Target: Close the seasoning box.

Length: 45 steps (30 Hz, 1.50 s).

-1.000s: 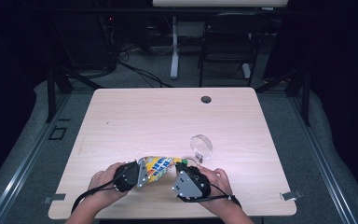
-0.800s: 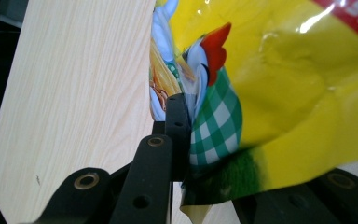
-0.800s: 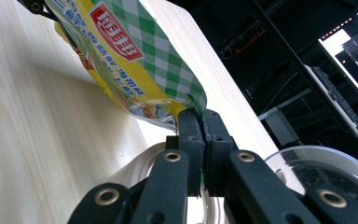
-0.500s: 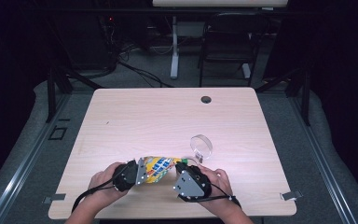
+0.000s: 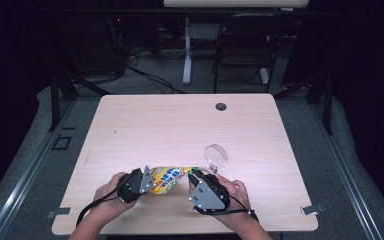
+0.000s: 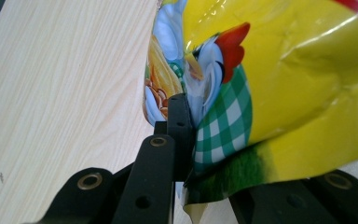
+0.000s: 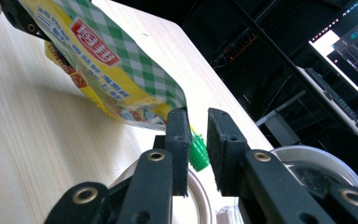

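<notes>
A yellow spouted pouch (image 5: 170,178) with green checks and a rooster picture hangs just above the table (image 5: 180,125) near its front edge, held between both grippers. My left gripper (image 5: 149,181) is shut on the pouch's bottom end; in the left gripper view its jaws (image 6: 186,112) pinch the foil (image 6: 284,70). My right gripper (image 5: 195,176) is at the spout end. In the right gripper view the pouch (image 7: 116,70) slants up to the left, and its green cap (image 7: 198,156) sits clamped between my narrowly parted jaws (image 7: 198,116).
A clear round dish (image 5: 216,155) stands just behind my right gripper, and its rim (image 7: 317,161) is close to that gripper's right jaw. A dark grommet hole (image 5: 221,106) lies near the table's far edge. Chairs and cables sit beyond the table.
</notes>
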Each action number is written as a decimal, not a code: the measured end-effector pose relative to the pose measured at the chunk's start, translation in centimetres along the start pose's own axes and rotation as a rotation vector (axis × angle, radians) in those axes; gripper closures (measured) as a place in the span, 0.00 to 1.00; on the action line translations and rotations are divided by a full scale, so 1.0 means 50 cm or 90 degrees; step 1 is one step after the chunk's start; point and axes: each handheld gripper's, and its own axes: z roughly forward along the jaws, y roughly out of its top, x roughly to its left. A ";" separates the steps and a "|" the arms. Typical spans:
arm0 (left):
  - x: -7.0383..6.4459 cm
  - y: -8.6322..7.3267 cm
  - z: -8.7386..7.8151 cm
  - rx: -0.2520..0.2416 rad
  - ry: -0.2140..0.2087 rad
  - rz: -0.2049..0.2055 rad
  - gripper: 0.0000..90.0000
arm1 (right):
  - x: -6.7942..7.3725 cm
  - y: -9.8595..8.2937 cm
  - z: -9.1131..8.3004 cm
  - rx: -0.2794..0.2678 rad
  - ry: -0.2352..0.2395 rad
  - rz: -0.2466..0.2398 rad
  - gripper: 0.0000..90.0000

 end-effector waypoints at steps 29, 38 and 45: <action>0.053 -0.048 0.005 -0.072 -0.079 -0.161 0.92 | -0.010 -0.037 -0.016 -0.004 -0.004 0.071 0.83; 0.078 -0.072 0.010 -0.101 -0.121 -0.252 0.91 | -0.011 -0.045 -0.018 -0.001 -0.009 0.078 0.83; 0.090 -0.089 0.013 -0.108 -0.145 -0.290 0.91 | -0.013 -0.049 -0.018 0.001 -0.012 0.086 0.83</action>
